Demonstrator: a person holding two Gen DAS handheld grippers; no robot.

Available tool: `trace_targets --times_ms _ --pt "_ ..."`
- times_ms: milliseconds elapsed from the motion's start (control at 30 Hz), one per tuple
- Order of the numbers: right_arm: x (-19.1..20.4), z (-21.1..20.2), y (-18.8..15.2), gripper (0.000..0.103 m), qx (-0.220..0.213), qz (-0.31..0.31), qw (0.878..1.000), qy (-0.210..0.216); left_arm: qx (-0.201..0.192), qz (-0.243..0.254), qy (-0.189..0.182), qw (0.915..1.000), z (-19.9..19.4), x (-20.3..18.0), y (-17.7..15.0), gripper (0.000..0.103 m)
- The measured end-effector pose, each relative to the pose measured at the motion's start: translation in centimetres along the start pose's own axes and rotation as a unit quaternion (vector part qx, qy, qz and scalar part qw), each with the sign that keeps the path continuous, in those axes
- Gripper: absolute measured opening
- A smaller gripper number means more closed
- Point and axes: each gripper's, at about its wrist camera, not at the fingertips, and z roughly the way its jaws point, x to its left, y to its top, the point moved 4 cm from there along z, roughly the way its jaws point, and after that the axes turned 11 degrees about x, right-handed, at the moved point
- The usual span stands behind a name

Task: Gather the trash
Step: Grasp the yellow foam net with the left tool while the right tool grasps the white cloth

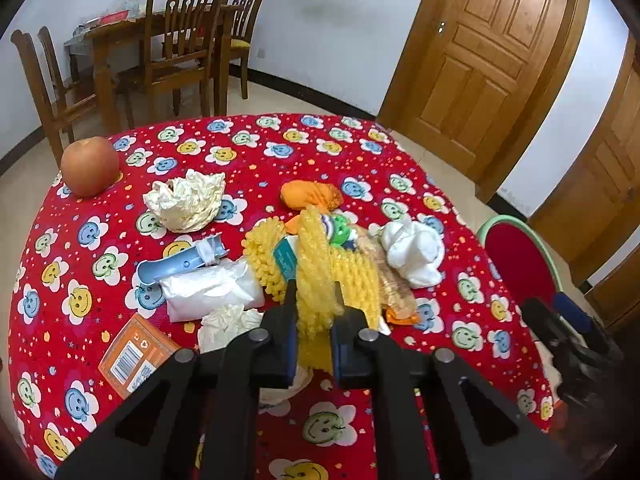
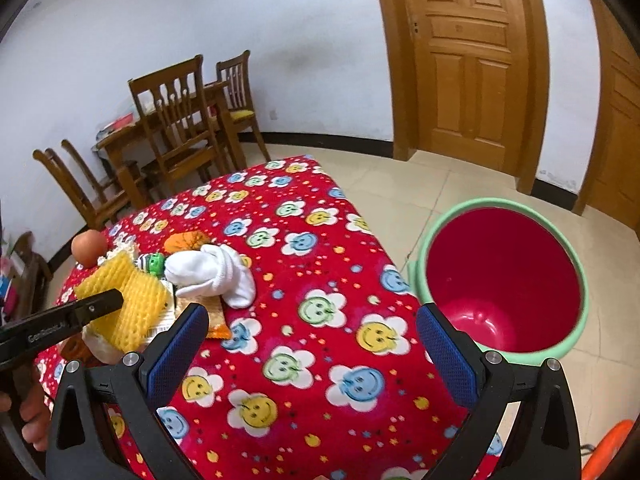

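My left hand-held gripper (image 1: pixel 314 300) pinches the yellow foam fruit net (image 1: pixel 320 276); my right hand-held gripper (image 2: pixel 312 344) is spread, empty. Beyond its right finger, the red bin (image 2: pixel 500 208) looks empty; nearly all litter remains on the bench (image 1: pixel 300 148).

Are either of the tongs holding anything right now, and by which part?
The left tongs are shut on the yellow foam net, pinching its near end. The right tongs are open and hold nothing.
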Motion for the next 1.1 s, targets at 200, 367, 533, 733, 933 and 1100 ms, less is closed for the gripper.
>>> trace_targets --times_ms 200,367,533,733,933,1100 --pt "1.8 1.0 1.0 0.103 0.008 -0.025 1.000 0.007 -0.035 -0.002 0.001 0.9994 -2.4 -0.1 0.3 0.011" --pt "3.5 2.1 1.9 0.103 0.020 -0.042 0.999 0.019 -0.061 -0.010 0.014 0.9980 -3.7 0.5 0.8 0.011" --pt "4.8 3.6 2.8 0.103 0.029 -0.047 0.998 0.029 -0.077 -0.022 0.026 0.9965 -4.1 1.4 1.2 0.011" --pt "6.0 5.6 3.6 0.103 0.044 -0.053 0.997 0.041 -0.080 -0.031 0.029 0.9959 -3.9 1.9 1.1 0.011" --pt "6.5 7.7 3.5 0.079 0.068 -0.052 0.995 0.053 -0.077 -0.036 0.024 0.9961 -3.4 2.3 0.9 0.011" --pt "6.5 8.6 2.8 0.046 0.103 -0.043 0.990 0.083 -0.071 -0.042 0.017 0.9964 -3.2 2.6 0.6 0.011"
